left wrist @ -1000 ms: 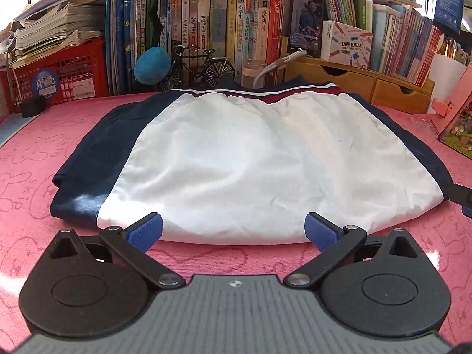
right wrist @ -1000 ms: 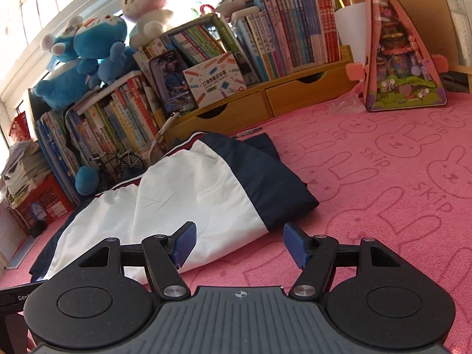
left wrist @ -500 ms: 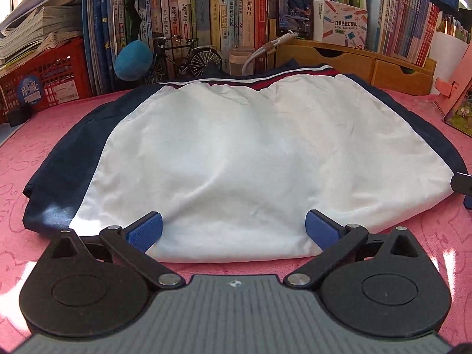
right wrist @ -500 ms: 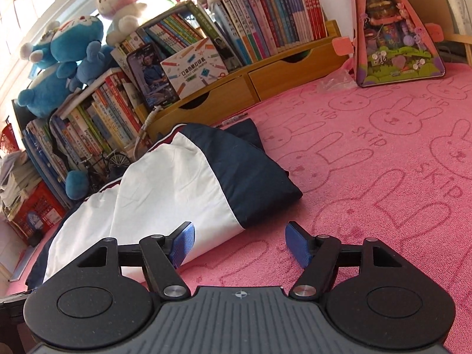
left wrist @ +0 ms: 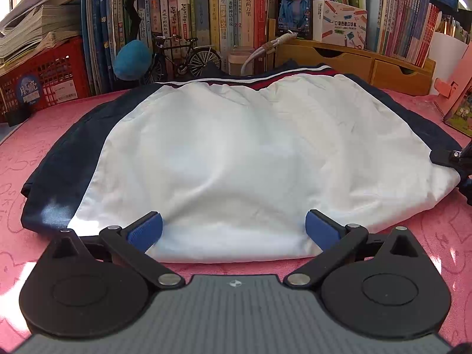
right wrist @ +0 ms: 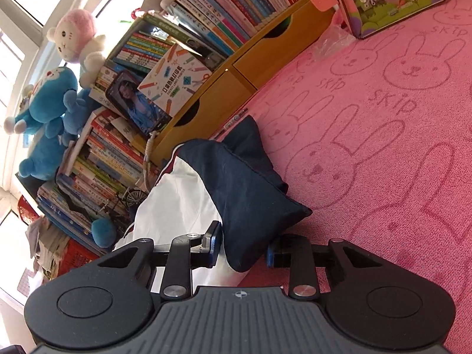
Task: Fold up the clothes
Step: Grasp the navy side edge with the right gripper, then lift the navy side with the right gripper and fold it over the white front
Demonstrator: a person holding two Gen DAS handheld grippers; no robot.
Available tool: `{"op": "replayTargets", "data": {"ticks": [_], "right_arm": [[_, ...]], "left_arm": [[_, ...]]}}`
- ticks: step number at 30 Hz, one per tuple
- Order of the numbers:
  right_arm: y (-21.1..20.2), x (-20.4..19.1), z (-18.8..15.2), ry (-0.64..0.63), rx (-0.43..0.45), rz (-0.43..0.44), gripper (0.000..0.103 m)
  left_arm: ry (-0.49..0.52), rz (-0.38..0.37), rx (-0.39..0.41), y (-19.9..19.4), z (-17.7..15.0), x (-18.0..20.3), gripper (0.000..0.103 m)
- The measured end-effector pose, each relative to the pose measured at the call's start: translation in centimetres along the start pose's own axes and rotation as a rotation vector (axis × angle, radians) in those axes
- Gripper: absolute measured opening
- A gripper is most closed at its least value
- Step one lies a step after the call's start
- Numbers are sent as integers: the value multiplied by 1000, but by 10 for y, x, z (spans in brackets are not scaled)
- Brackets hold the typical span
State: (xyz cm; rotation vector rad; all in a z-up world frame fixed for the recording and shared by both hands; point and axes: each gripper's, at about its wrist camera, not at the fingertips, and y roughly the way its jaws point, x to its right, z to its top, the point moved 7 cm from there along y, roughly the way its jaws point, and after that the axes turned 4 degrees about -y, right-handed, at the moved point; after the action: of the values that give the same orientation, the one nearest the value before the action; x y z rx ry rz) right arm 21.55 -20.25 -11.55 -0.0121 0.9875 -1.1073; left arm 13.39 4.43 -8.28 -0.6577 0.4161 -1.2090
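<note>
Jacket [left wrist: 250, 162]: lay folded on the pink towel [right wrist: 398, 135], by its book-lined back edge.
Left gripper [left wrist: 233, 230]: spread wide, empty, over the near hem.
Right gripper [right wrist: 242, 250]: straddled the navy corner, seemingly not yet clamped.

Behind the pink rabbit-print mat [right wrist: 398, 135] — a model bicycle [left wrist: 188, 56], red crate [left wrist: 44, 73] left of it, wooden drawers [left wrist: 362, 66] right.

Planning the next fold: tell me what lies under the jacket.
The jacket lies on the pink bunny-print cloth, which shows all around it. Anything beneath its middle is covered.
</note>
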Motion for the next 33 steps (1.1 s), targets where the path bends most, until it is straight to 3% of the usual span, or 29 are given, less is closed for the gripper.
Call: {"op": "replayTargets", "data": {"ticks": [2, 7, 11, 14, 17, 21, 22, 26, 33], "right_arm": [[1, -2, 0, -12, 5, -6, 30], [-10, -29, 3, -149, 75, -38, 12], [-19, -70, 8, -306, 141, -65, 10], [-23, -106, 5, -414, 173, -59, 9], [-16, -151, -16, -536, 183, -28, 9], [-7, -210, -45, -697, 196, 14, 8], [-5, -225, -53, -738, 199, 25, 8], [4, -284, -83, -899, 211, 68, 8], [40, -358, -167, -1120, 121, 175, 7]], "left_arm": [[0, -1, 0, 0, 0, 0, 103], [-4, -5, 0, -1, 0, -1, 103], [-18, -46, -4, -5, 2, -8, 103], [-87, -80, 3, -22, 7, -43, 103], [-184, -35, 40, -40, 14, -102, 103], [-184, 232, 46, -44, 7, -177, 103], [-180, 270, 47, -44, 5, -190, 103], [-245, 258, 42, -46, -6, -227, 103], [-308, 175, 60, -47, -9, -238, 103]]}}
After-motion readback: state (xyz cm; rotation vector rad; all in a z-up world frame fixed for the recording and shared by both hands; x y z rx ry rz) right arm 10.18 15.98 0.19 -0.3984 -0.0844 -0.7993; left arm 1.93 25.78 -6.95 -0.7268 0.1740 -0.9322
